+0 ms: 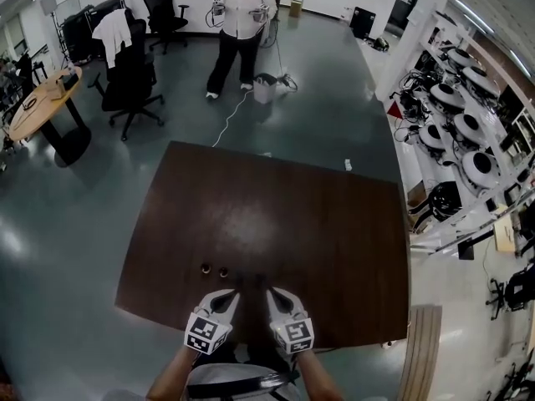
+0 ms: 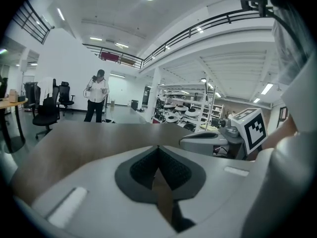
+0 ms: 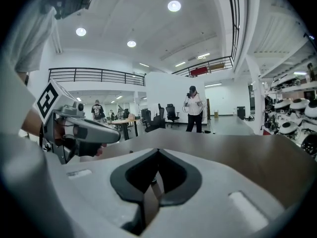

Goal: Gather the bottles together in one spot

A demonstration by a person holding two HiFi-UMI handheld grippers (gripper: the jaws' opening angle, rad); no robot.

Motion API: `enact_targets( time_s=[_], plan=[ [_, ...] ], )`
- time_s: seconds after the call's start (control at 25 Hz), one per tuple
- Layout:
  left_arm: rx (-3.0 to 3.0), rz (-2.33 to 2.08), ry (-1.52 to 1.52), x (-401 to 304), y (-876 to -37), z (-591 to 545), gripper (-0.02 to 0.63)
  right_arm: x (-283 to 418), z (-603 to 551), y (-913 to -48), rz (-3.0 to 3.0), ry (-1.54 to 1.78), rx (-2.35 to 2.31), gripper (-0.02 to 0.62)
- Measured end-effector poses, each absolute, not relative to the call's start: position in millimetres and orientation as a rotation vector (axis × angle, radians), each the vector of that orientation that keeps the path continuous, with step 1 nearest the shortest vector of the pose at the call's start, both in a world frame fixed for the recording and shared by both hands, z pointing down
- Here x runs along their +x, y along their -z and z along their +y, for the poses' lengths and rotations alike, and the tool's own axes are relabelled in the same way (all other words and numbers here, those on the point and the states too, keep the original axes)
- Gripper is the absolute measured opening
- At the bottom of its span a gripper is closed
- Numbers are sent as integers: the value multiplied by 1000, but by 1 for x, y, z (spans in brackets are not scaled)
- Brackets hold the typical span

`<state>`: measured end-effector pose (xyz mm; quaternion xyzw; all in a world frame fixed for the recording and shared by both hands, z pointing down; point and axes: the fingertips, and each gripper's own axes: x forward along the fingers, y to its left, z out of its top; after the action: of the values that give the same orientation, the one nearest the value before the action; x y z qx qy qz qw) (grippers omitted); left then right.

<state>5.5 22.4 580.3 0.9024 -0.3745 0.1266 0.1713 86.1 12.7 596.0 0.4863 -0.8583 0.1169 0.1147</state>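
Bottles (image 1: 205, 268): two are standing upright on the dark wooden table (image 1: 334, 241), close to its near edge and left of centre. They are just beside each other with a small gap between them. Only their dark tops are showing from above, so I can't tell what's inside. Both are sitting just beyond the gripper tips, nearer the left gripper (image 1: 226, 297) than the right gripper (image 1: 276, 296), and neither gripper is touching them.

Left gripper: jaws are sitting together with nothing between them. Right gripper: same, jaws closed and empty. Both are hovering side by side over the table's near edge, marker cubes facing up.

Count: two bottles, two grippers, and one small white item (image 1: 348, 164) lying at the table's far right edge, too small to identify.

Grey bin (image 1: 265, 88) is standing on the floor beyond the table's far side, contents not visible. A white cable (image 1: 226, 119) is running from it toward the table.

Room: glossy grey floor is reflecting the ceiling lights. One person (image 1: 241, 32) is standing far off, holding a device in each hand. Black office chairs (image 1: 129, 86) and a round wooden table (image 1: 42, 103) are sitting far left. Racks of round white units (image 1: 468, 128) are lining the right side.
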Motion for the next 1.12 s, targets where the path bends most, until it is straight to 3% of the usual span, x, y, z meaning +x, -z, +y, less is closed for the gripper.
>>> enact_targets(
  time_s=[1.12],
  plan=[
    [2626,-1085,-343,8,-542,5,1,106,2,-564,-2554,-358,1507,2]
  ],
)
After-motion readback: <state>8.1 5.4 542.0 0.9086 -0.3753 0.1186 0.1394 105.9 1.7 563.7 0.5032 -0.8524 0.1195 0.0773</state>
